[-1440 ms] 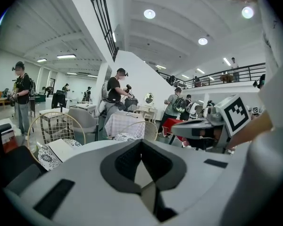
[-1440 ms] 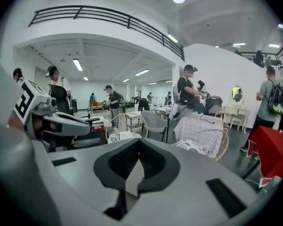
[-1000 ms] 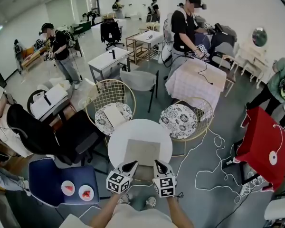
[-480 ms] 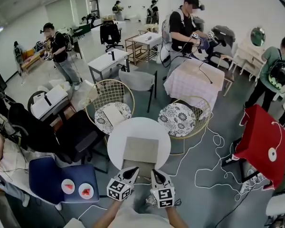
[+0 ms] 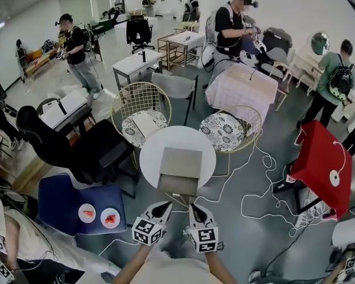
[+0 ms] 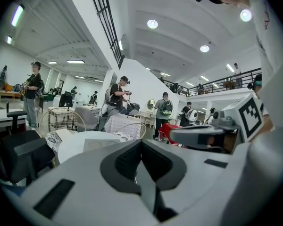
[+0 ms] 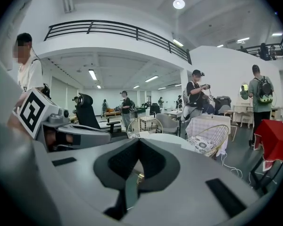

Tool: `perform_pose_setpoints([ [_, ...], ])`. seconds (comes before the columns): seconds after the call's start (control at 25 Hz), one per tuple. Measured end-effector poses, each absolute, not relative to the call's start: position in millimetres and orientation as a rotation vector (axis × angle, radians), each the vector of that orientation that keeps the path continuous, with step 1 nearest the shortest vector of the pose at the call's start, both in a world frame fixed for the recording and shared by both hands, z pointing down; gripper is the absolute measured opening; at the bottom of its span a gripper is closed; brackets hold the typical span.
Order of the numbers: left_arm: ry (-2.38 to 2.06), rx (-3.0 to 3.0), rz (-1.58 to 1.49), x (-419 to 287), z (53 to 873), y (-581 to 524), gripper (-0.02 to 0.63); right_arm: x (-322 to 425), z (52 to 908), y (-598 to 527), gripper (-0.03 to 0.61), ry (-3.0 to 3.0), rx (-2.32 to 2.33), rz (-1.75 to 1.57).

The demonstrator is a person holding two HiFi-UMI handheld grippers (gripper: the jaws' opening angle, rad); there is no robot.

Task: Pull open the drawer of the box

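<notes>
Grey-beige box [image 5: 181,161] stands on the round white worktop [image 5: 149,157], ahead of both hand-held grippers and well apart from them. A lower section juts from its face nearest the grippers. I judge this to be the drawer [image 5: 177,186], already pulled open, so little or nothing remains. Left hand-held gripper [image 5: 164,205] and right hand-held gripper [image 5: 194,206] each have jaws together, holding nothing. A second ago their tips were at the box's near edge; now both are drawn back.

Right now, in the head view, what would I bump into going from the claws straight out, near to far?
First the drawer → box → round white table → grey chair.
</notes>
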State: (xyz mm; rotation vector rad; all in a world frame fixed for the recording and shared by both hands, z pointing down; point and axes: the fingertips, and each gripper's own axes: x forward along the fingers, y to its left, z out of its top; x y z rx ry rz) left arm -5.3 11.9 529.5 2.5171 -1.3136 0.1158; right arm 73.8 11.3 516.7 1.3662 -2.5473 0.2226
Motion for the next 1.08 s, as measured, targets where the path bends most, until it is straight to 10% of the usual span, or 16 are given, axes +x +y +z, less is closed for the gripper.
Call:
perform_pose_setpoints([
  [1.08,-1.308,2.546,0.1,11,516,44,0.012,80,503,40,0.015,-2.568,1.375,0.212],
])
